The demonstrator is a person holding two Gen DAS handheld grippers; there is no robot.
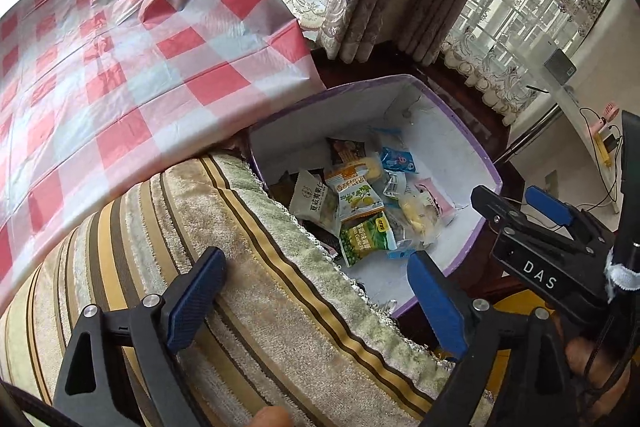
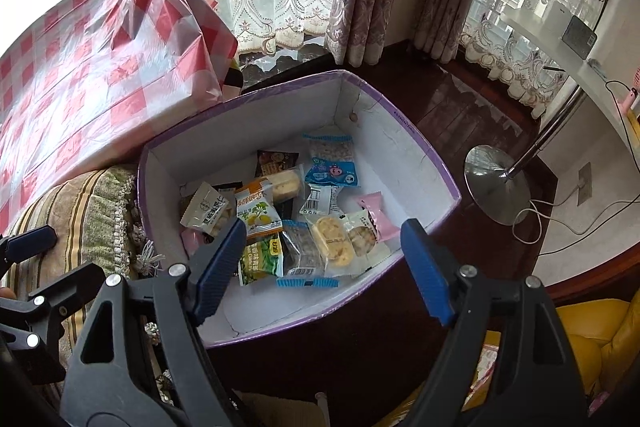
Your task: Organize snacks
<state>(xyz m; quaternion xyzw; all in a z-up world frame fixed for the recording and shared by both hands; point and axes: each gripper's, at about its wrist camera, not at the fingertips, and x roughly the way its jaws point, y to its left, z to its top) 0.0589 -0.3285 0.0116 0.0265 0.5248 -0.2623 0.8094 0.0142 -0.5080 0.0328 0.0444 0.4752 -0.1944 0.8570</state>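
Below both grippers sits the purple-rimmed box [image 2: 420, 151], white inside and open at the top, with the snack packets [image 2: 288, 215] heaped loosely on its floor. From the right gripper [image 2: 324, 263] the heap lies straight ahead at about twelve o'clock, its jaws spread wide and empty, nothing between the blue pads. The left gripper [image 1: 316, 291] hangs over the striped cushion [image 1: 248, 267] beside the box — from there the packets sit toward one o'clock, past the cushion's fringed edge; its jaws are likewise released and hold nothing. I judge the right hand the nearer one for any reach into the box.

Among the packets, a green pea bag [image 2: 262, 259] lies closest to the right jaws, its long axis running roughly from seven to one o'clock in the right wrist view. A pink wrapper [image 2: 376, 215] rests at the heap's right side, a blue-and-white pack [image 2: 332, 163] toward the far wall. A checked cloth [image 2: 100, 67] covers something at ten o'clock — what, I cannot tell.
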